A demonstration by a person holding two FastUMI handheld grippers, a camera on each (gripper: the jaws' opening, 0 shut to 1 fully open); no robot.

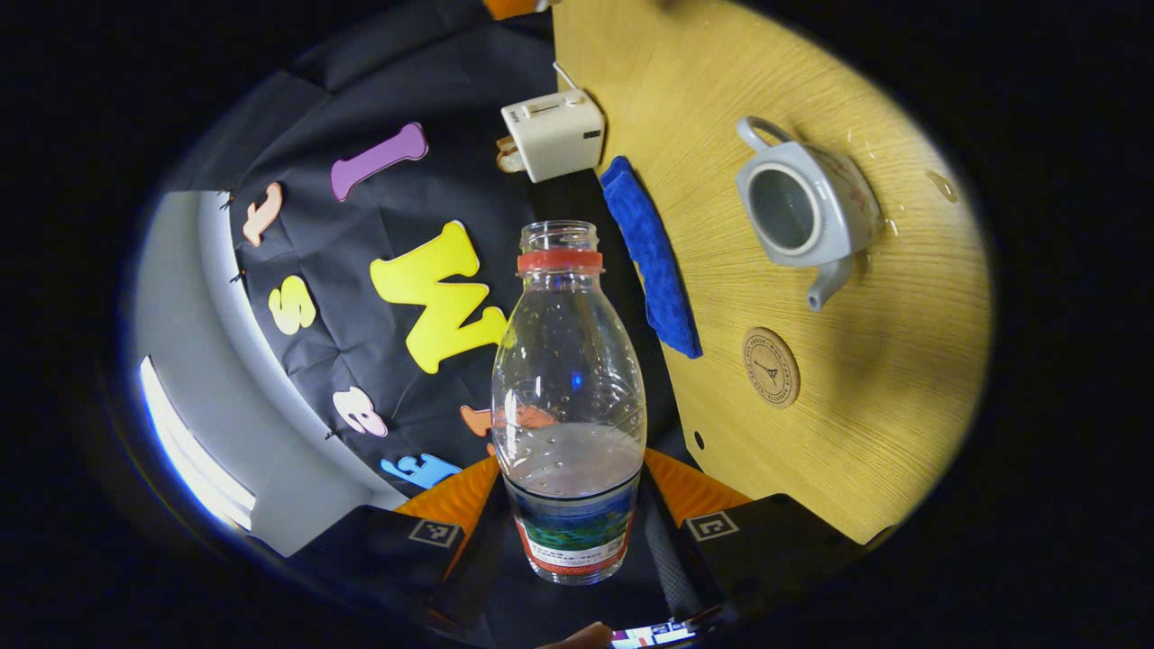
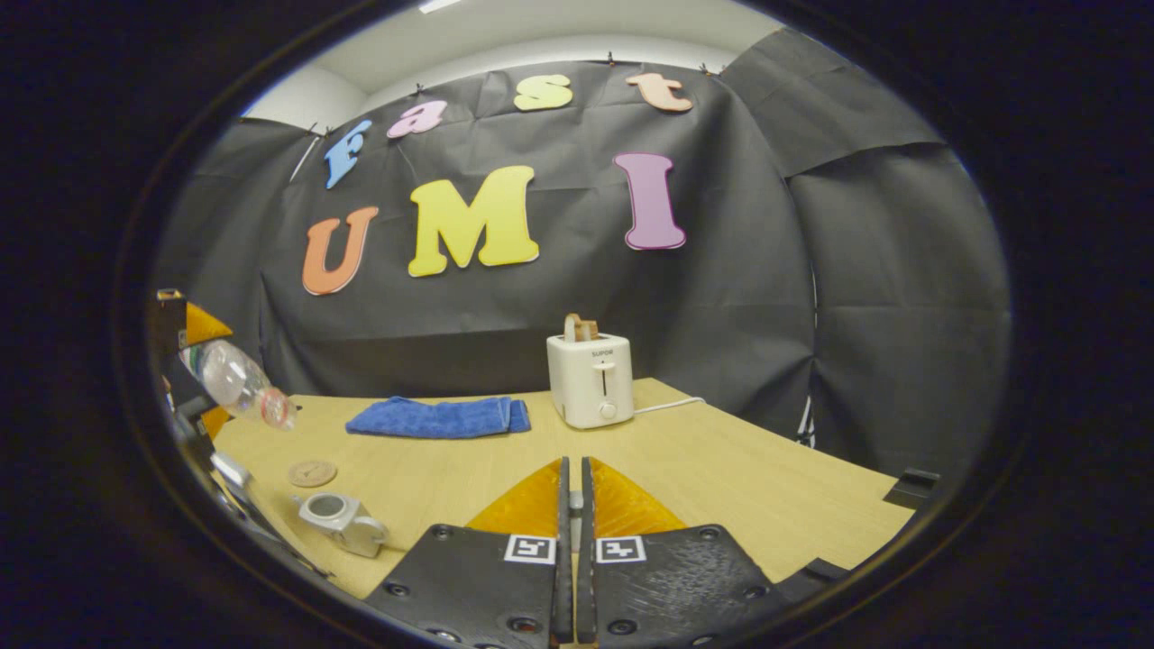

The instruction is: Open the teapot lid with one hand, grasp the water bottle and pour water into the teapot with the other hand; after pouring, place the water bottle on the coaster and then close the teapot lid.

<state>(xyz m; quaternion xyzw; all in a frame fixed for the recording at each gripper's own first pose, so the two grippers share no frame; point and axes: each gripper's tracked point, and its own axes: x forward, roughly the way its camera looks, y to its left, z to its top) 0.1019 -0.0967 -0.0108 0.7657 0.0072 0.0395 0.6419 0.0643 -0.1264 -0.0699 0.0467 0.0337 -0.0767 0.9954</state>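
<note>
Clear thin plastic water bottle (image 1: 568, 397), uncapped and part full, sits clamped low in the left tool (image 1: 570, 532), light but squashable, while the right tool (image 2: 573, 505) is clenched on something I cannot make out.

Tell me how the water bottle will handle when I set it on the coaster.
The water bottle looks thin, clear plastic, so it may flex under the left gripper. It is only part full and uncapped, so probably light, tippy, and apt to spill on the small coaster.

Water bottle (image 2: 236, 380) base behind left tongs (image 2: 185, 379)
</note>
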